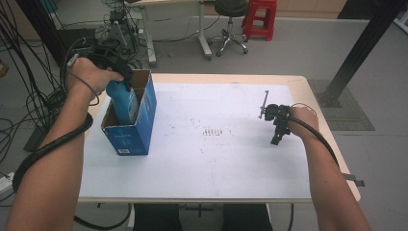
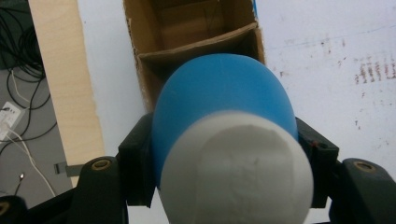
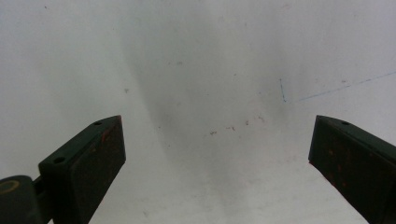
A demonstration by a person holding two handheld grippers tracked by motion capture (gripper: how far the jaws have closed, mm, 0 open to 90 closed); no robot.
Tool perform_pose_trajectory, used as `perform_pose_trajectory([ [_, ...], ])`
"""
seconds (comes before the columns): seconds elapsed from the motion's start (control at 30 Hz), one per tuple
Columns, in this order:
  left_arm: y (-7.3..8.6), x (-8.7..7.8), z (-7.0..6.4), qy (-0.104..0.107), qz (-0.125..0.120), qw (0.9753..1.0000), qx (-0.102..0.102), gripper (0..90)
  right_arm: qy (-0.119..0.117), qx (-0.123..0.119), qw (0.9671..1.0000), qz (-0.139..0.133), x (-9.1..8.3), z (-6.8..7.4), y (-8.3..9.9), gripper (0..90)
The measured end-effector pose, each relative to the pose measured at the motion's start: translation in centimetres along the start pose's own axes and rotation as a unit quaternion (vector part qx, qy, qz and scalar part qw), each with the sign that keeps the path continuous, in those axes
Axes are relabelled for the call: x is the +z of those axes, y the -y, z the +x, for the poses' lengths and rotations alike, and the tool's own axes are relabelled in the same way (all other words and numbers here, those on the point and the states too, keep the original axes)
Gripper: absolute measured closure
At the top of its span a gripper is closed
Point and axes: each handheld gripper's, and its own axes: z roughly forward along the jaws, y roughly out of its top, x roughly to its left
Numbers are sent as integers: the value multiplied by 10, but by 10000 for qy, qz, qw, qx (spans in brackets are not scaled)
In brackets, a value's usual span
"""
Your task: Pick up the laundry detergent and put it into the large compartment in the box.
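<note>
Forearms frame the high view: the left gripper (image 1: 120, 72) holds a blue bottle (image 1: 122, 102) half inside the cardboard box (image 1: 142, 127); it should be kept upright. Left gripper view: jaws are clamped on smooth rounded plastic below a white cap (image 2: 238, 170). Right gripper view: jaws are spread over the bare matte tabletop (image 3: 196, 70).

Smooth, matt blue plastic bottle (image 2: 224, 98) with a chalky white cap (image 2: 238, 172), gripped by matt black plastic pads (image 2: 135, 163). The blue printed cardboard box (image 1: 144, 120) shows raw brown, fibrous walls inside. The white matt table sheet (image 3: 196, 70) looks scuffed and speckled, its pale wooden edge (image 2: 65, 93) smooth.
</note>
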Motion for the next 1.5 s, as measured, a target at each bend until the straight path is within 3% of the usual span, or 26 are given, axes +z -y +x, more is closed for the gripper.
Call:
perform_pose_trajectory([
  [0.67,5,39,3,-4,120,9999,-106,375,4,21,10000,-29,-2,2,-1,35],
  [1.5,-1,78,-2,-38,410,9991,-46,375,-19,20,10000,-2,1,1,-3,36],
])
